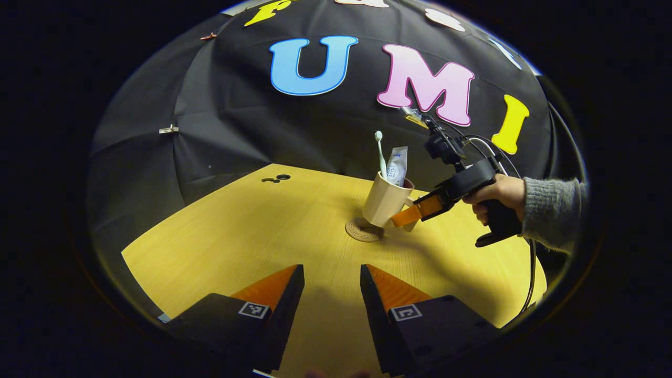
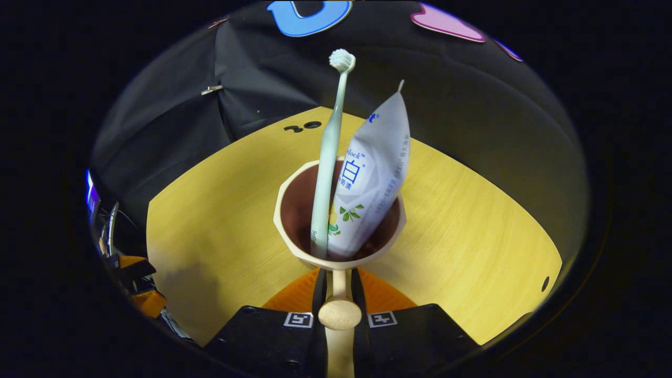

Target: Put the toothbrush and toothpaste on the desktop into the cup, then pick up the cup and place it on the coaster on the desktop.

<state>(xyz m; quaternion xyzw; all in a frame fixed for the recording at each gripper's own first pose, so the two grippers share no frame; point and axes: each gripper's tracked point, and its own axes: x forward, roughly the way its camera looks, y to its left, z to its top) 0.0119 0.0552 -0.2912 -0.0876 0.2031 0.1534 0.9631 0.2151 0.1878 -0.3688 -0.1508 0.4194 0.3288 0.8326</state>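
Currently your right gripper clamps the cup handle, cup tilted over the coaster mid-desk; toothbrush, toothpaste inside. Left gripper open, empty, near edge.

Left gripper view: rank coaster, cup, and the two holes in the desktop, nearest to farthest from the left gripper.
From the left gripper:
1. Coaster, just ahead, slightly right.
2. Cup, tilted over the coaster's far right edge, handle clamped by the right gripper.
3. Desktop holes, far edge, ahead-left.
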